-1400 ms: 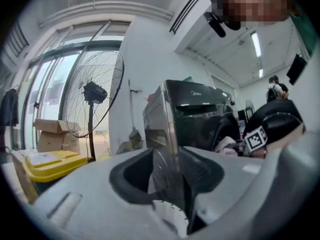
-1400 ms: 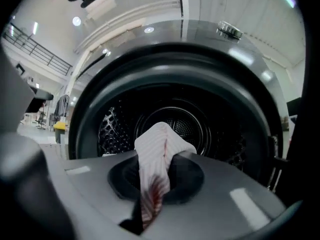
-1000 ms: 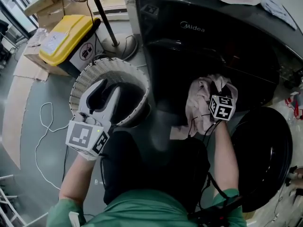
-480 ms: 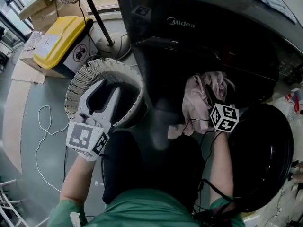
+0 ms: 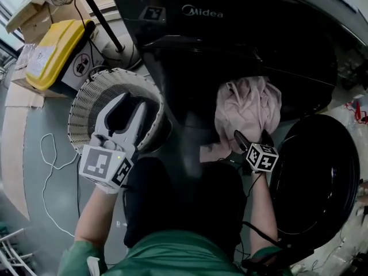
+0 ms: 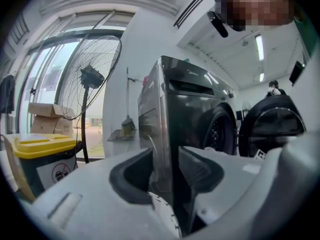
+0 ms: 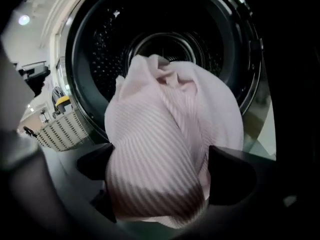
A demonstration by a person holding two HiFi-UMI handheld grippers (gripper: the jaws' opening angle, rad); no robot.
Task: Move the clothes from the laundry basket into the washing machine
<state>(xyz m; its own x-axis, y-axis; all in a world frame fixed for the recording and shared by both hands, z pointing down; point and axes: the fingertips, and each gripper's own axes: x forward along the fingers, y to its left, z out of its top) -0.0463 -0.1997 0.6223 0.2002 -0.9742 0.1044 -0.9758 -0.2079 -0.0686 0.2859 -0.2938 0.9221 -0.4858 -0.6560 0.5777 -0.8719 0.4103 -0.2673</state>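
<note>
The left tongs [image 5: 123, 111] hang above the basket [image 5: 86, 96], released, with the jaws spread and nothing between them. In the left gripper view, only the washer corner and a piece of the basket rim show through the gap. The basket is white and perforated and stands on the floor [image 5: 34, 200] just beside the washer [image 5: 201, 10], on its left. The basket interior is dark and its contents cannot be made out. The right tongs [image 5: 253, 138] point down at the drum opening. Their jaws have just been opening and now stand wide apart, released. The pink striped cloth [image 7: 170, 109] bulges between the jaws but is not clamped. The cloth is bunched on the lower lip of the opening. Its upper part reaches into the drum [image 7: 165, 39], and one corner hangs down the washer front. The round door [image 5: 316, 183] is swung open to the right of the opening, near the right forearm. A thin cable [image 5: 49, 154] loops over the floor left of the basket. Farther back, beyond the basket, stands a yellow-lidded bin [image 5: 54, 45]. The fan pole [image 5: 106, 25] rises between the bin and the washer.
</note>
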